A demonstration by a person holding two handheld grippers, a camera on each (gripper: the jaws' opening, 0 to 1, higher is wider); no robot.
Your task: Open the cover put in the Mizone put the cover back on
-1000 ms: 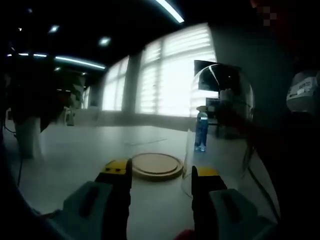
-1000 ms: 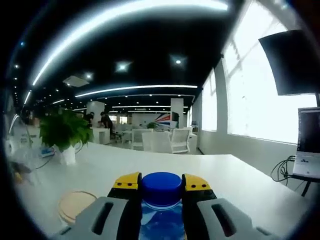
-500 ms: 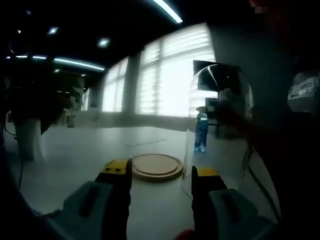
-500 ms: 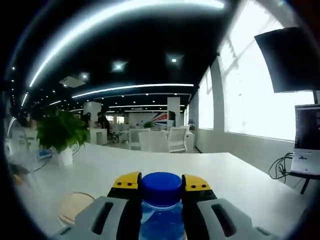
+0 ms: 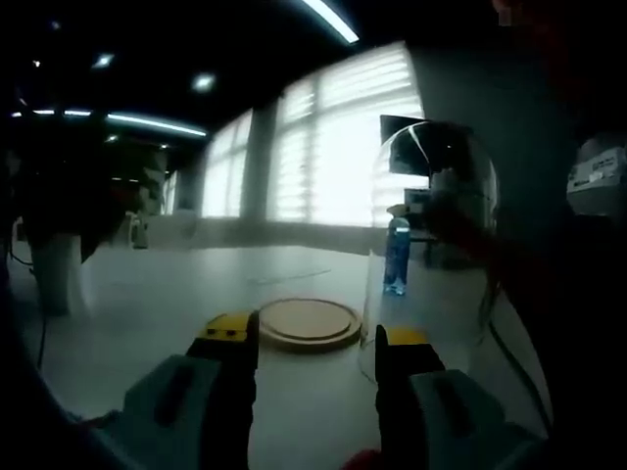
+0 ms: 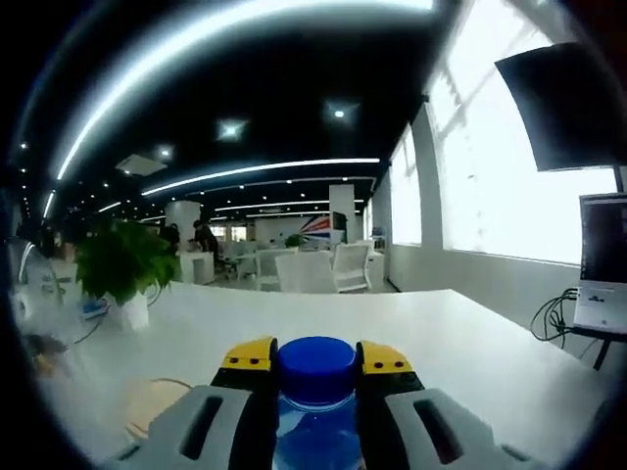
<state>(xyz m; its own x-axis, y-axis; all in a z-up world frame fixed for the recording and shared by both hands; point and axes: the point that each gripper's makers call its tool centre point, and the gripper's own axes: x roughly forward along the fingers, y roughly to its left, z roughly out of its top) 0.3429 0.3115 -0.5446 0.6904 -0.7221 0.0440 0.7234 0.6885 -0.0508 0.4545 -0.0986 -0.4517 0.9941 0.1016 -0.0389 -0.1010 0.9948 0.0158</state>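
In the left gripper view, the left gripper [image 5: 315,343] hangs open over the white table [image 5: 147,294], its jaws apart with nothing between them. Just beyond lies the round wooden base [image 5: 308,323]; to its right stands the clear glass cover [image 5: 431,245]. In the right gripper view, a potted plant [image 6: 125,274] sits far left, and the right gripper [image 6: 315,360] is clamped on the Mizone bottle [image 6: 315,367] below its blue cap.
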